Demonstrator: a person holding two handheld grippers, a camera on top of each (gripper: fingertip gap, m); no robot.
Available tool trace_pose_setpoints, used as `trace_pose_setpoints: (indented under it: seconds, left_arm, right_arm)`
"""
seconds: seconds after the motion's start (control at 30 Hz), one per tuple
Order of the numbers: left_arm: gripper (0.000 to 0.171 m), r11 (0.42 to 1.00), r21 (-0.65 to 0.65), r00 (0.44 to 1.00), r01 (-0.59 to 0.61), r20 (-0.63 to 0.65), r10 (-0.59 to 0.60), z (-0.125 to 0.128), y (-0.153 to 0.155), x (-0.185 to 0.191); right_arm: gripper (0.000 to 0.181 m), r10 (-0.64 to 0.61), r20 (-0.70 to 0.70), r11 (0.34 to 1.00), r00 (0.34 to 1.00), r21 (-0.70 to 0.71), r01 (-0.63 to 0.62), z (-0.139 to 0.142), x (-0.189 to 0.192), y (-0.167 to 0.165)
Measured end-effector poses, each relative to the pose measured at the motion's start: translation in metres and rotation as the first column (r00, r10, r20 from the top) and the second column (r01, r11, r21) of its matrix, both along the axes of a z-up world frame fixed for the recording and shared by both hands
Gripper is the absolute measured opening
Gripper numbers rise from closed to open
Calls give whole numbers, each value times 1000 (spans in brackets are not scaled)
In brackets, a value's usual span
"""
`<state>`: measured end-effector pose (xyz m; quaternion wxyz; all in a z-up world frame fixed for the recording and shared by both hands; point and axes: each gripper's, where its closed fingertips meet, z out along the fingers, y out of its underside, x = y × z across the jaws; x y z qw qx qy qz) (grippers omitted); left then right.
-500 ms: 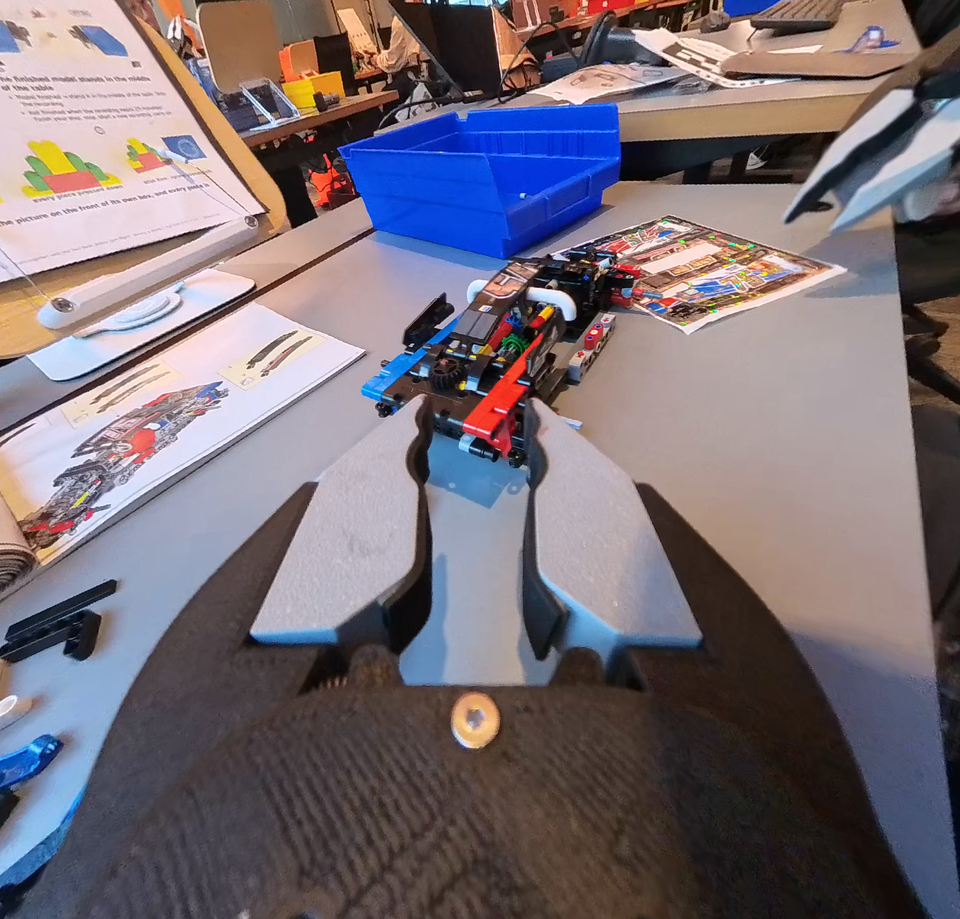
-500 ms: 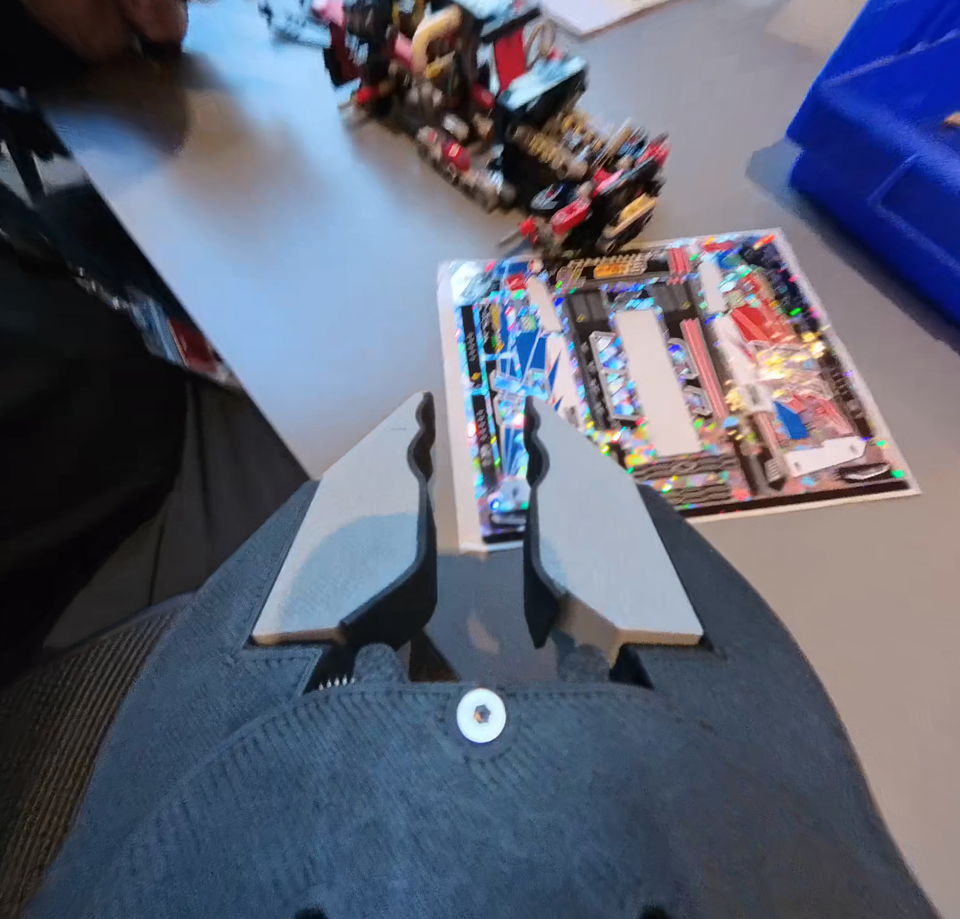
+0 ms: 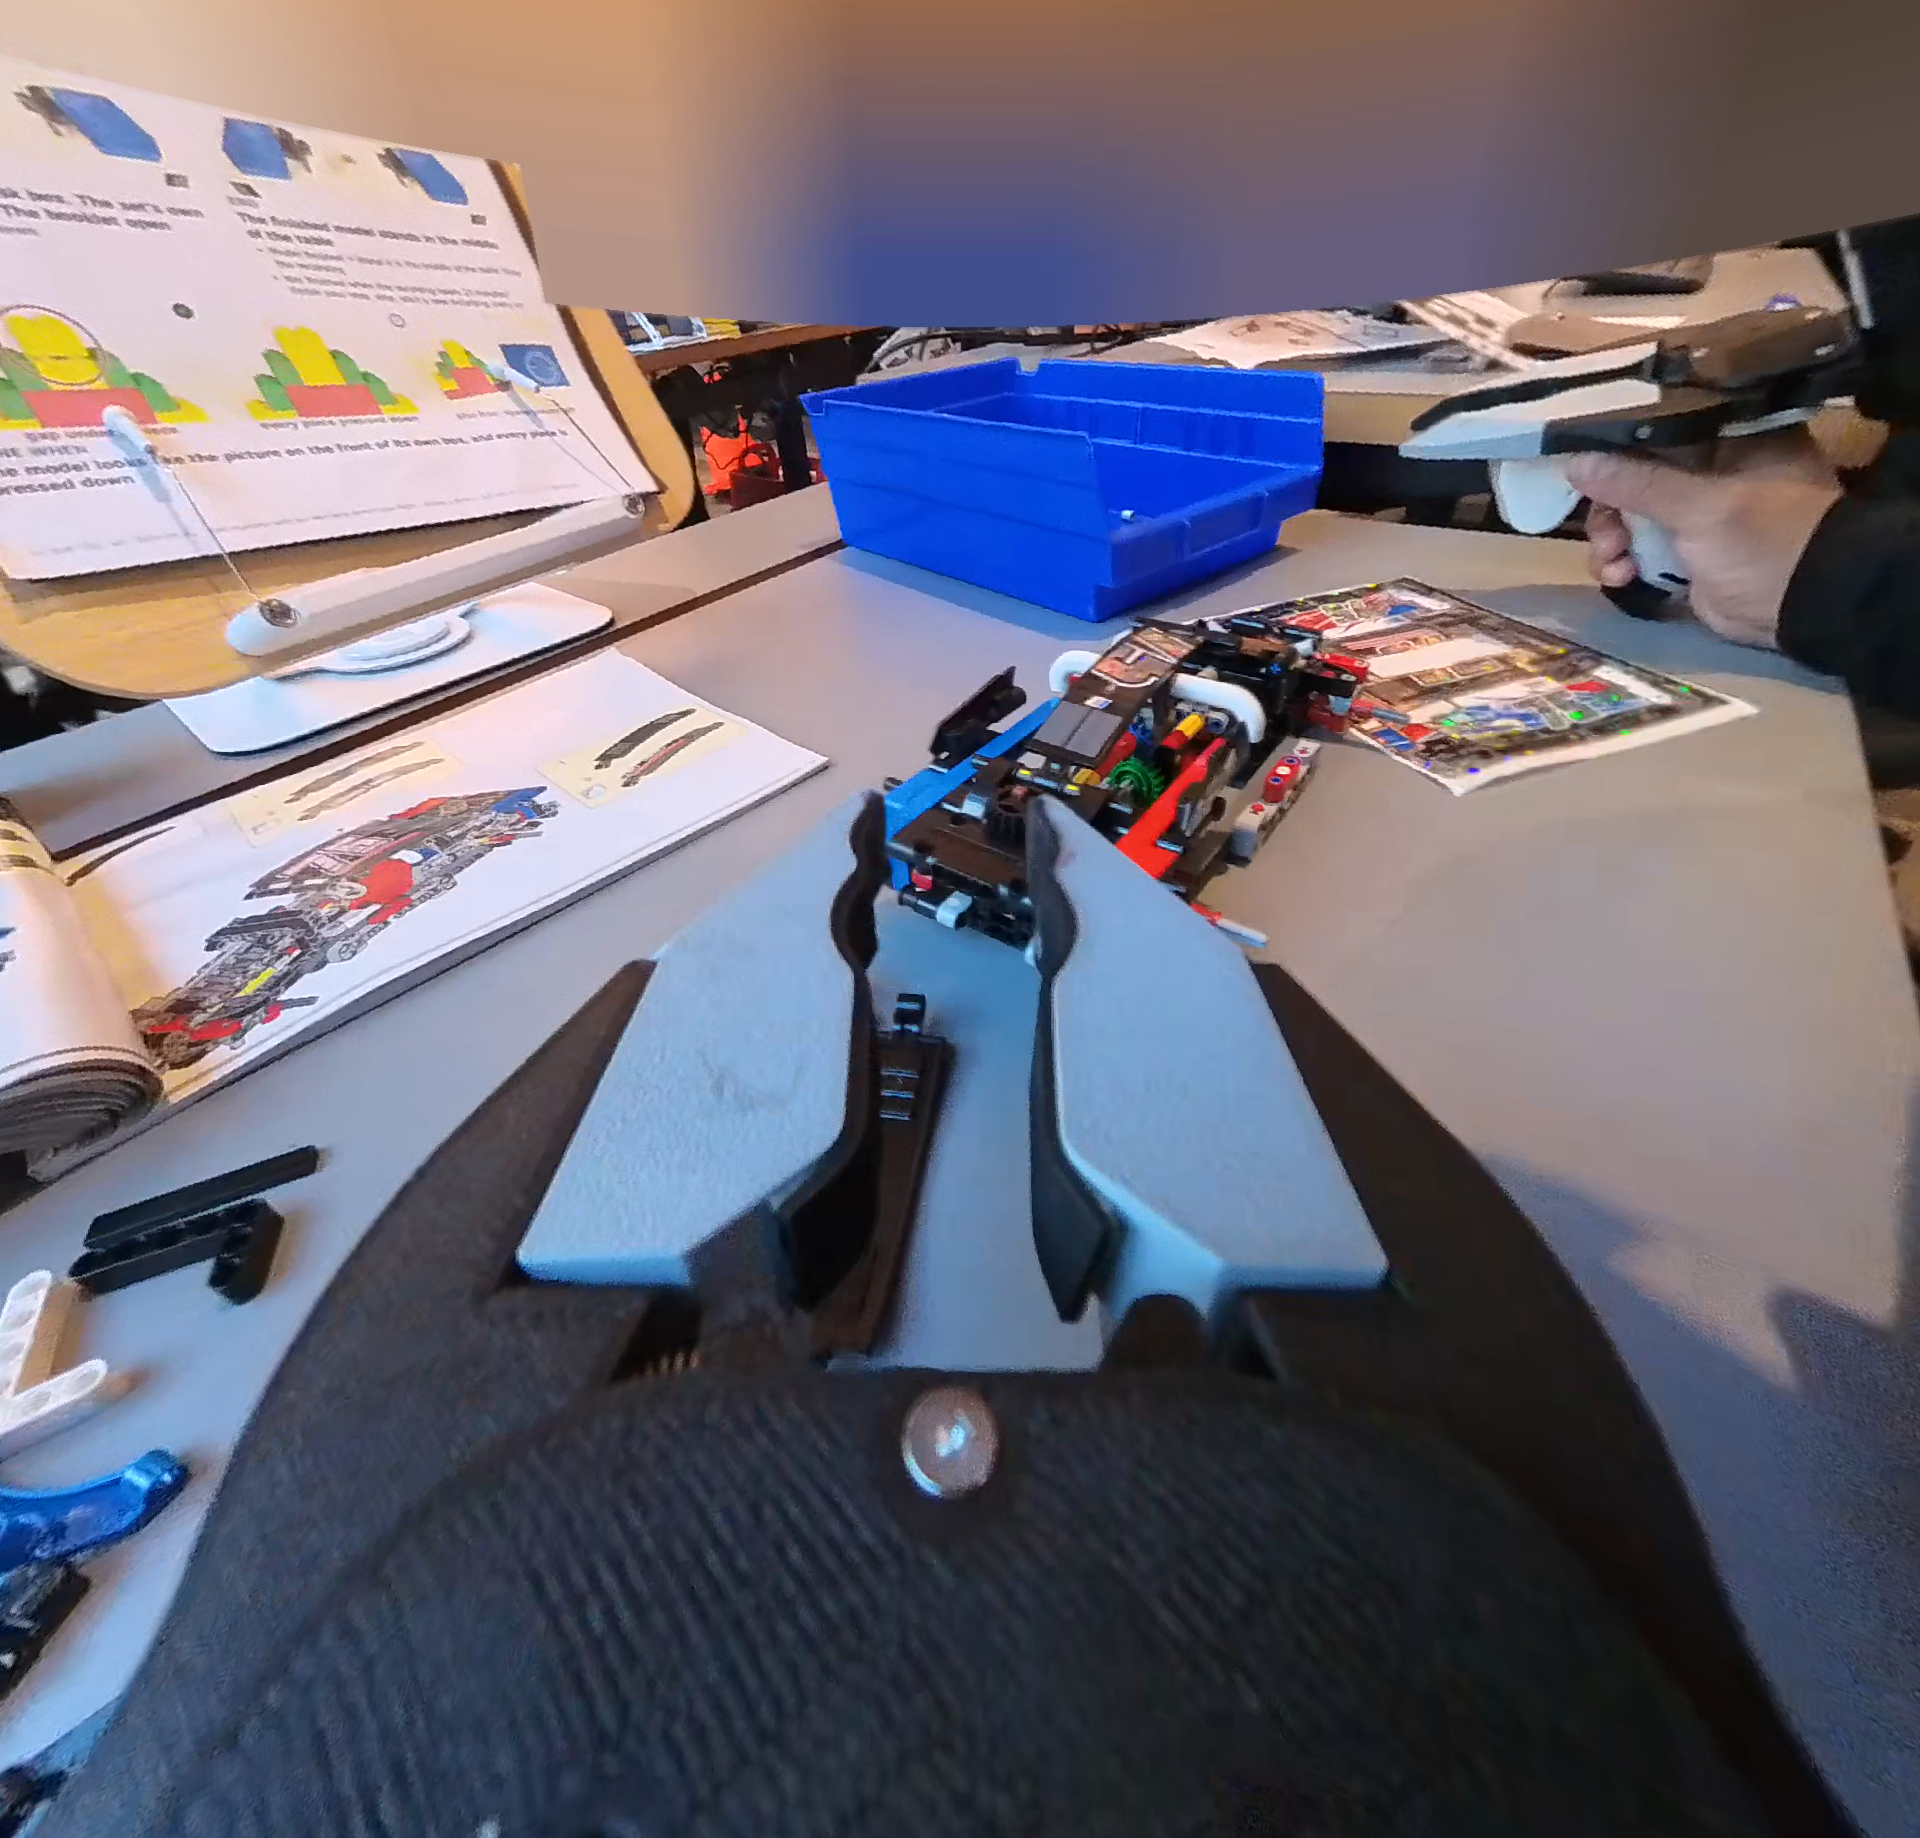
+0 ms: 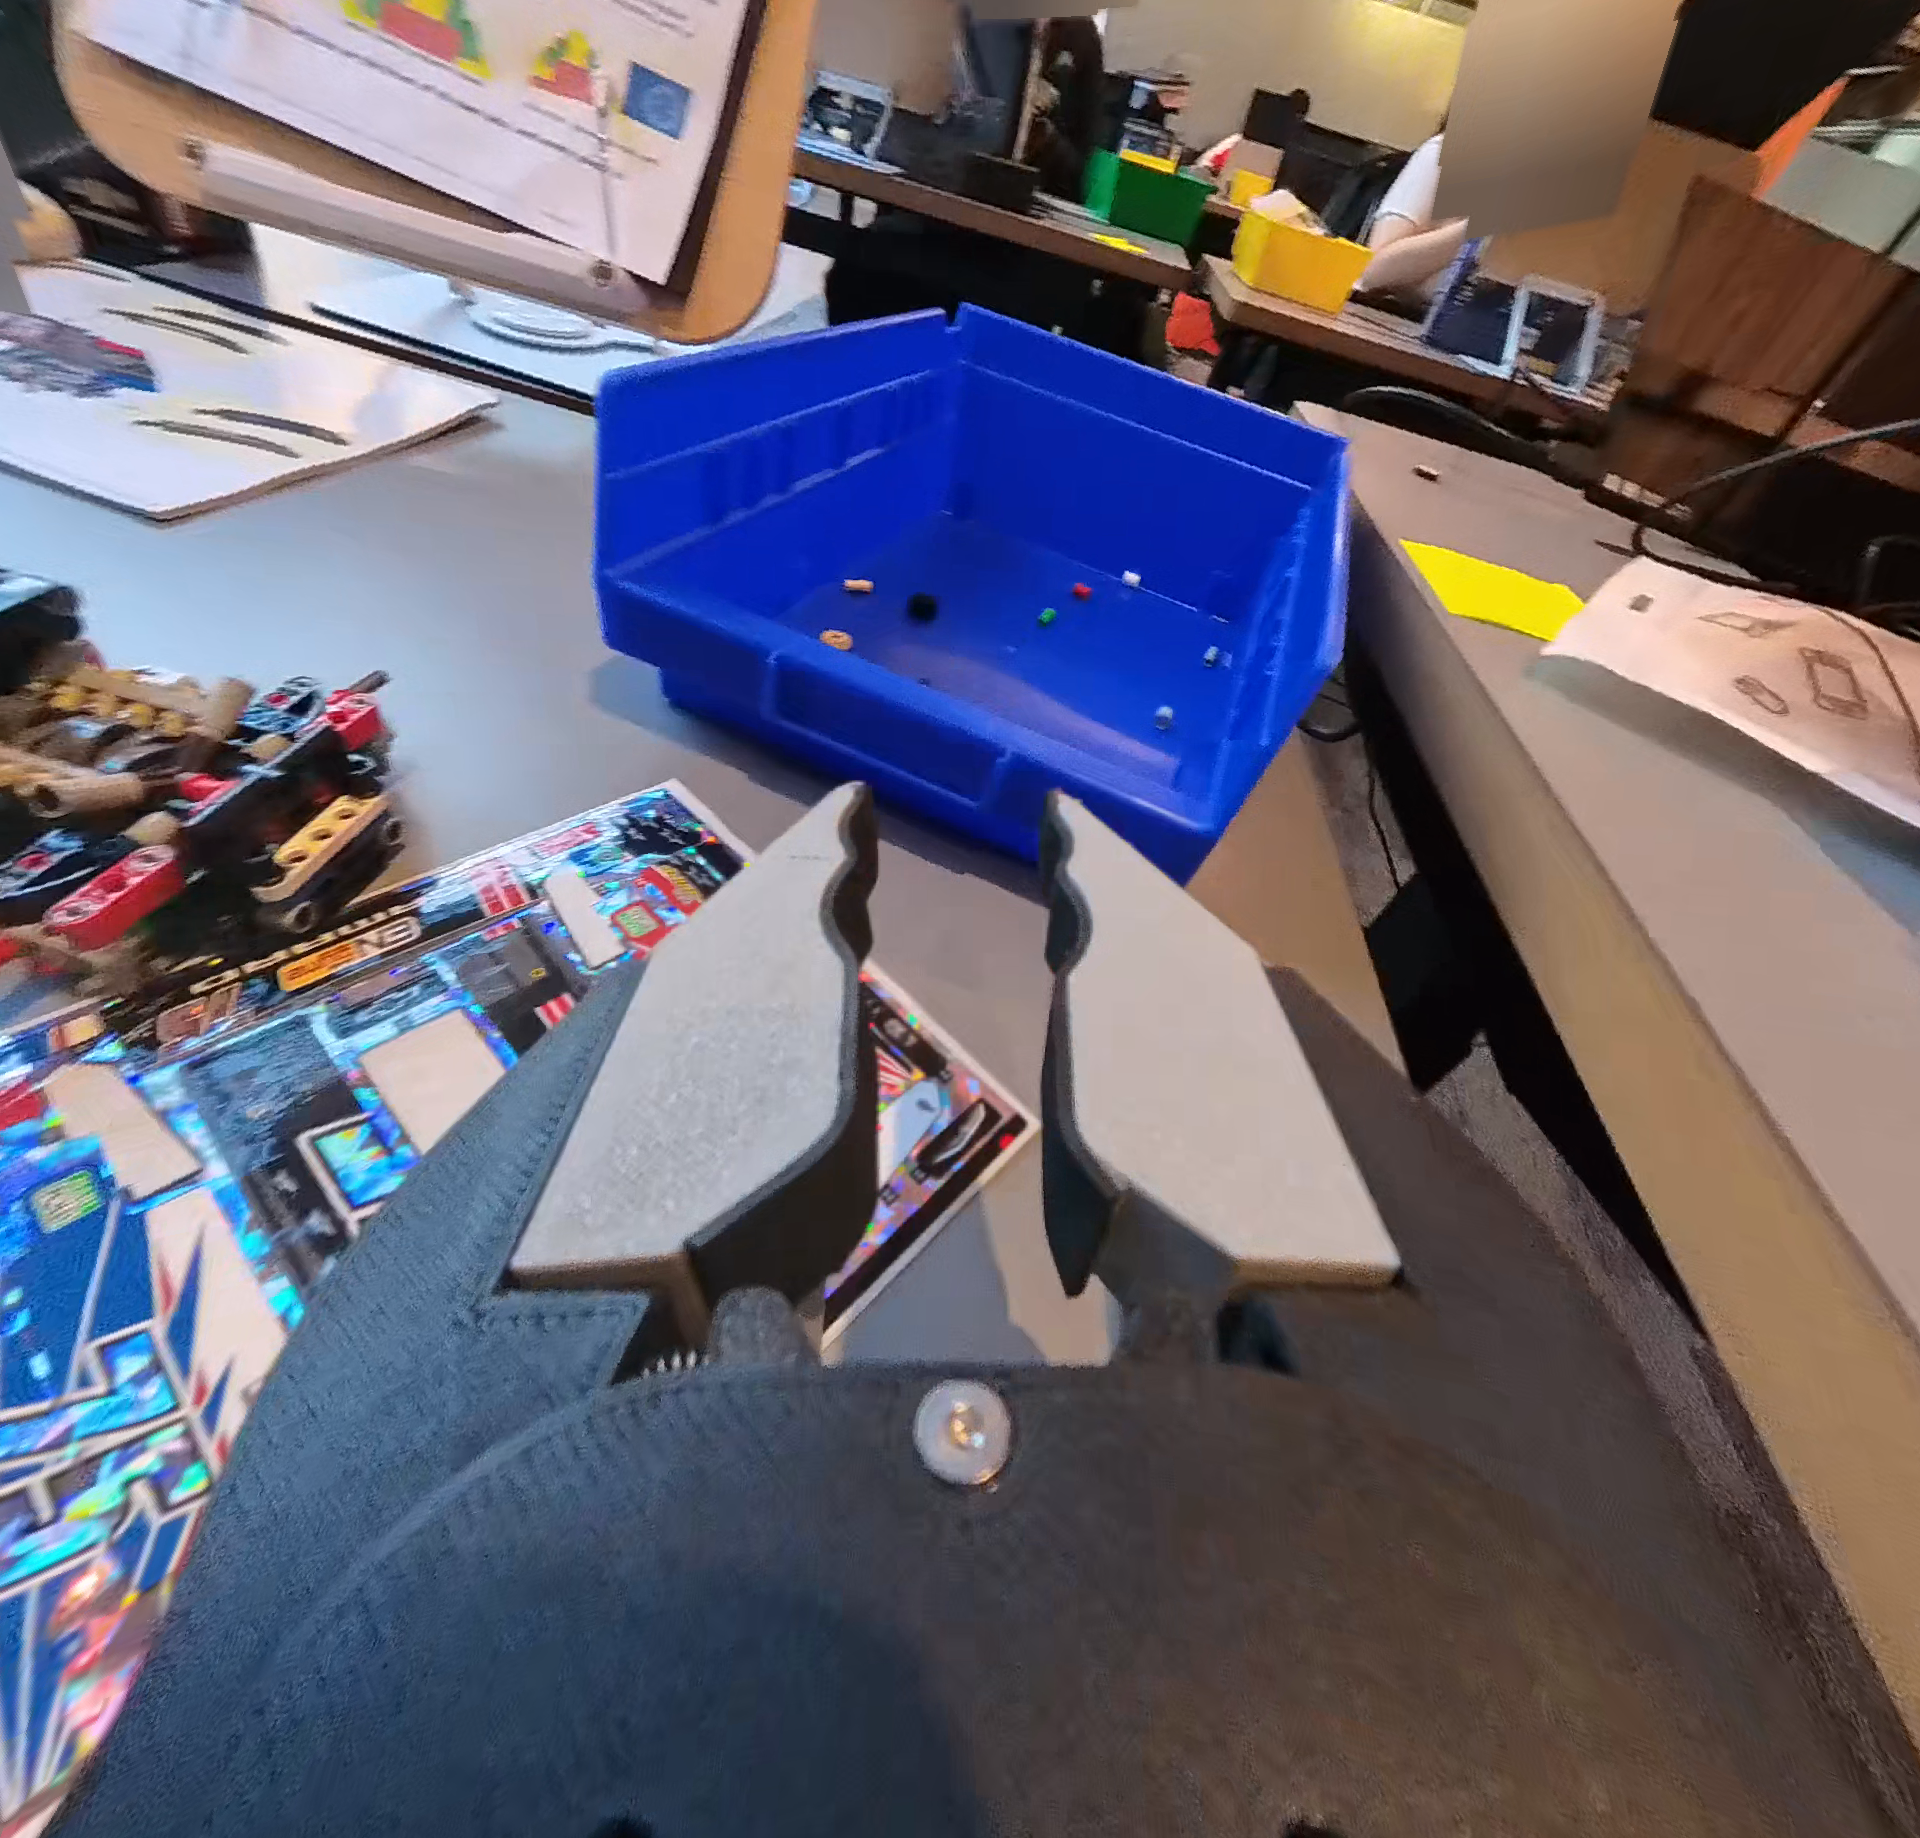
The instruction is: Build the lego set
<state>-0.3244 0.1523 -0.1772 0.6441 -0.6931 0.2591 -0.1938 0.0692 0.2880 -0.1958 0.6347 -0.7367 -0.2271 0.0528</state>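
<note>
1. Left gripper (image 3: 951, 832): fingers parted with a moderate gap and nothing between them; the tips sit just in front of the near end of the lego model (image 3: 1101, 760)
2. Lego model, partly built in black, blue and red: stands on the grey table (image 3: 1507, 1009), between the open instruction booklet (image 3: 416, 853) on its left and the glittery sticker sheet (image 3: 1507, 687) on its right
3. Long black lego piece (image 3: 894, 1144): lies flat on the table below the left gripper, seen through the gap between its fingers; contact with the fingers cannot be told
4. Loose parts at the left edge of the left wrist view: black beams (image 3: 177, 1238), a white angled beam (image 3: 42, 1352) and a blue curved part (image 3: 73, 1508), all on the table
5. Right gripper (image 4: 956, 853): fingers parted, empty, held above the table over a corner of the sticker sheet (image 4: 312, 1113); in the left wrist view it appears at upper right (image 3: 1538, 417), held by a hand (image 3: 1704, 541)
6. Blue bin (image 4: 935, 728): just beyond the right gripper's tips, behind the sticker sheet; a few tiny coloured pieces lie scattered on its floor
7. Lego model in the right wrist view (image 4: 177, 791): at the left edge, touching the far end of the sticker sheet
8. Stand with a printed sheet (image 3: 260, 354): tilted upright behind the booklet
</note>
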Motion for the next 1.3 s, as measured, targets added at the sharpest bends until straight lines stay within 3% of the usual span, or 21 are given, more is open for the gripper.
trace_pose_setpoints:
  seconds: [0.27,1.3]
  left_arm:
    - [23,1000,-21,999,-17,47,18,2,4,-7]
    - [22,999,-48,992,8,123,-2,5,9,-11]
  right_arm:
    - [25,-77,-21,997,997,-2,77,1,14,6]
    - [24,-66,6,998,998,20,66,2,7,11]
